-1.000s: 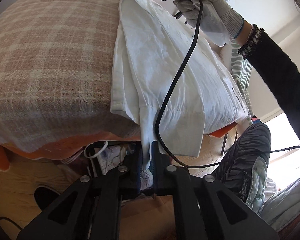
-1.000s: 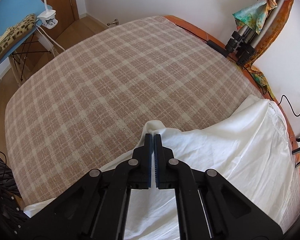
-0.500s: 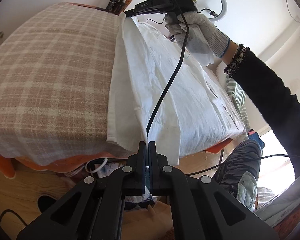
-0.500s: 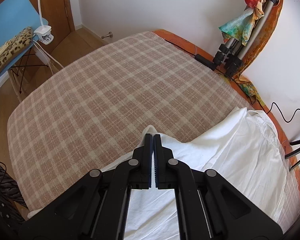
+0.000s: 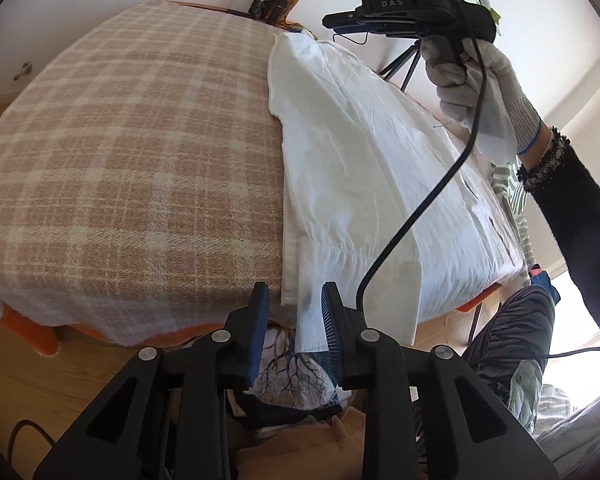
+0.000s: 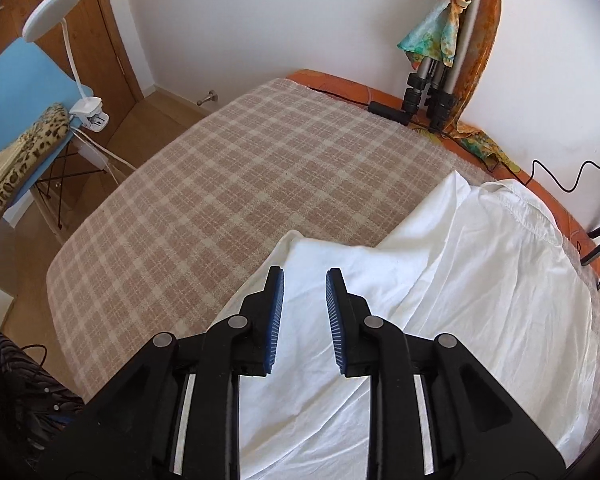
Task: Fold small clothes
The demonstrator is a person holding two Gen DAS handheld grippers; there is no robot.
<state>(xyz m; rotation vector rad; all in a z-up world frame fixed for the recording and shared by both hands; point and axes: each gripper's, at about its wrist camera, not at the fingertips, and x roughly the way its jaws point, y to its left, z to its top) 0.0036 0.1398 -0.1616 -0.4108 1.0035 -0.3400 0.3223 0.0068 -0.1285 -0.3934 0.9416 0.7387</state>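
Note:
A white shirt (image 5: pixel 364 184) lies folded lengthwise on the right part of a checked beige blanket (image 5: pixel 132 160) on a bed. My left gripper (image 5: pixel 294 300) is open at the shirt's near hem, which hangs over the bed edge; the cloth lies loose between its jaws. In the left wrist view the right gripper (image 5: pixel 328 22) shows held in a gloved hand above the shirt's far end. In the right wrist view my right gripper (image 6: pixel 304 284) is open just above the shirt (image 6: pixel 440 280), over a folded corner near the blanket (image 6: pixel 260 168).
A tripod (image 6: pixel 432 92) with a colourful scarf stands at the wall behind the bed. A blue chair (image 6: pixel 16 92) with a leopard cloth and a clip lamp (image 6: pixel 56 20) stands left. A black cable (image 5: pixel 420 208) hangs across the shirt. Clothes lie on the floor below the bed edge (image 5: pixel 292 372).
Both grippers were shut on the shirt's edge and have opened, letting the cloth go. The folded shirt edge now rests on the bed. The right gripper has lifted a little.

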